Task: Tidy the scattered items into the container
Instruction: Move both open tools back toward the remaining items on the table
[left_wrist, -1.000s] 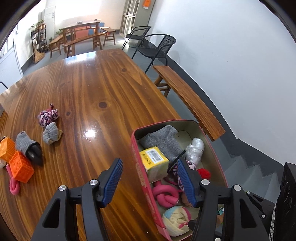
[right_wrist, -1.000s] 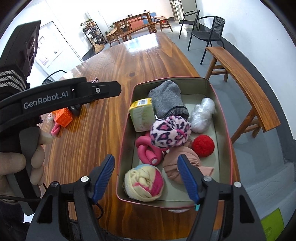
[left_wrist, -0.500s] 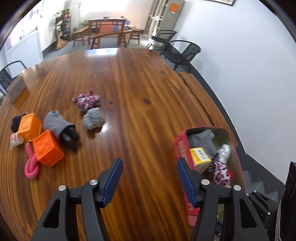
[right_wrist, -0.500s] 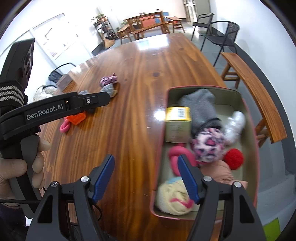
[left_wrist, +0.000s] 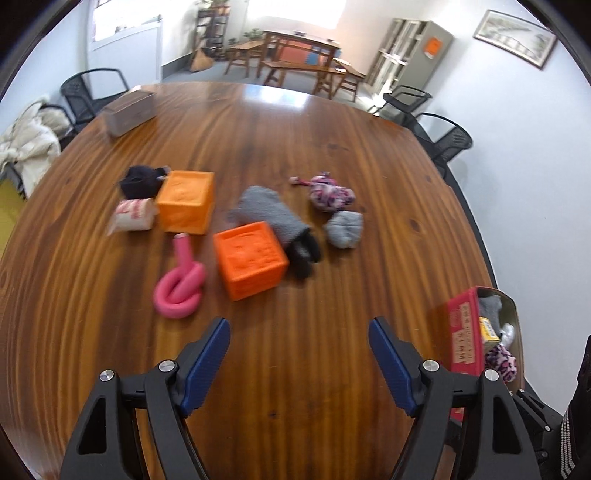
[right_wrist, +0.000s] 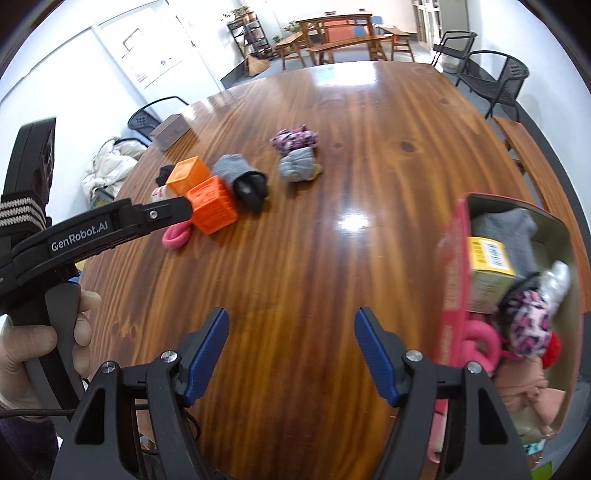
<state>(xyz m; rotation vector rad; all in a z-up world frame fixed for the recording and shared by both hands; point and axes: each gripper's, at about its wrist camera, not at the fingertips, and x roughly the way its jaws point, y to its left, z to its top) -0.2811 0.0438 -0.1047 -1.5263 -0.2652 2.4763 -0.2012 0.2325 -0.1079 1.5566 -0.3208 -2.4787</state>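
My left gripper (left_wrist: 299, 354) is open and empty above bare table, facing the scattered items: two orange cubes (left_wrist: 251, 258) (left_wrist: 186, 201), a pink knotted tube (left_wrist: 179, 291), a grey-and-black sock roll (left_wrist: 280, 225), a grey bundle (left_wrist: 345, 229), a pink-patterned bundle (left_wrist: 330, 194), a black sock (left_wrist: 140, 181) and a white packet (left_wrist: 133, 218). The red tin (left_wrist: 463, 332) sits at the right edge. My right gripper (right_wrist: 291, 350) is open and empty, left of the tin (right_wrist: 452, 280), which holds several items.
A grey box (left_wrist: 127, 112) stands at the table's far left. Black chairs (left_wrist: 447, 138) and a wooden bench (right_wrist: 535, 162) stand beyond the right edge. The left gripper's body (right_wrist: 96, 232) crosses the right wrist view at left.
Both grippers have swung left, away from the tin. The scattered items now sit centred in the left wrist view and the tin has slid to the right edge of both views.
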